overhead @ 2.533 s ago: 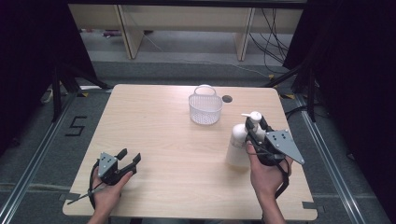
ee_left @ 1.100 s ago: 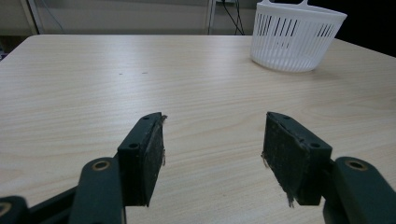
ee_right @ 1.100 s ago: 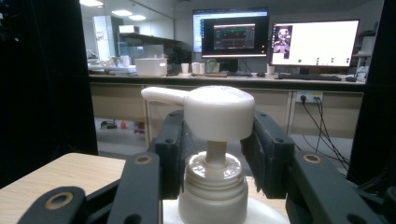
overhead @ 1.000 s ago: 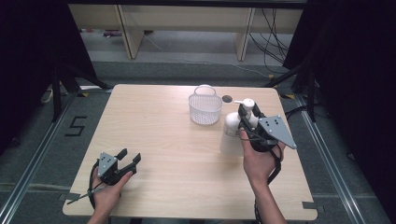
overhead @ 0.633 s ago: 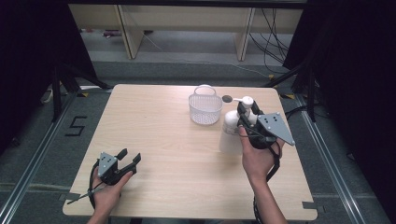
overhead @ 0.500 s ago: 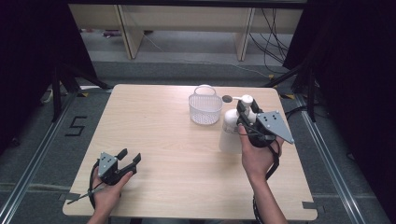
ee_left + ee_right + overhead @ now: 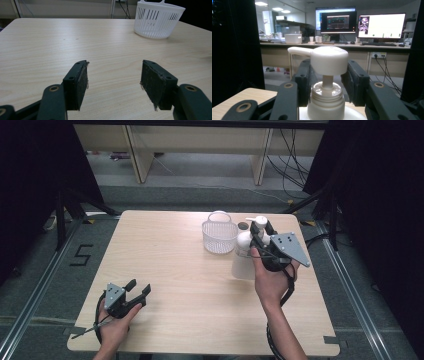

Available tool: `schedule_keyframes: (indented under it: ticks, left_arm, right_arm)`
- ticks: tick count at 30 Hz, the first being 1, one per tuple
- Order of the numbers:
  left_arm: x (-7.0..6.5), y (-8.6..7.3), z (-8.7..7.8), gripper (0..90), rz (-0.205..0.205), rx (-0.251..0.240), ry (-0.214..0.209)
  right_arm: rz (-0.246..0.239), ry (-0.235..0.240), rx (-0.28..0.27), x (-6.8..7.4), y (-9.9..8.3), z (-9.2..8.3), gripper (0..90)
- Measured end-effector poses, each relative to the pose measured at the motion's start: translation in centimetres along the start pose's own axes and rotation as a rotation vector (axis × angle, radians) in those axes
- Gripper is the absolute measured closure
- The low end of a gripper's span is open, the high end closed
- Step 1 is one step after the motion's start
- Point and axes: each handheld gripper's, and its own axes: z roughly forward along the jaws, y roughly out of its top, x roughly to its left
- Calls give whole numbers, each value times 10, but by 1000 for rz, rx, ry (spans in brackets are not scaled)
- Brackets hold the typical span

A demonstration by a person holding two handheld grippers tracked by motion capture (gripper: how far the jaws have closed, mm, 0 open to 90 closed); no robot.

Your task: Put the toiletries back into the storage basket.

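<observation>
A white pump bottle [image 7: 244,261] is held off the table at the right, just beside a white slatted basket [image 7: 219,238]. My right gripper [image 7: 258,233] is shut on the bottle's neck under the pump head. In the right gripper view the jaws flank the cap and the pump head [image 7: 327,58], whose spout points left, with the right gripper [image 7: 327,77] around the stem. My left gripper [image 7: 138,291] rests open near the table's front left corner. In the left gripper view the left gripper [image 7: 113,76] holds nothing, and the basket [image 7: 159,22] stands far off at the upper right.
A small dark round spot [image 7: 243,225] lies on the light wooden table [image 7: 165,265] behind the basket. Wooden shelf legs and cables stand on the floor beyond the far edge. Black curtains close in both sides.
The right gripper has carried the pump bottle away from the person and slightly left, up beside the basket. The left gripper has stayed put.
</observation>
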Motion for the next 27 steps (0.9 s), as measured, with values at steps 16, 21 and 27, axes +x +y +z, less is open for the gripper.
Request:
schedule_keyframes:
  ticks: [16,21,27]
  left_arm:
    - [0,0,1,376,-1,-3,-4]
    - [0,0,0,376,2,6,2]
    - [1,0,1,375,-2,-2,-6]
  right_arm:
    - [-15,8,-15,4,3,10,605]
    - [-16,7,-17,5,5,13,605]
    - [-8,11,-12,7,7,17,605]
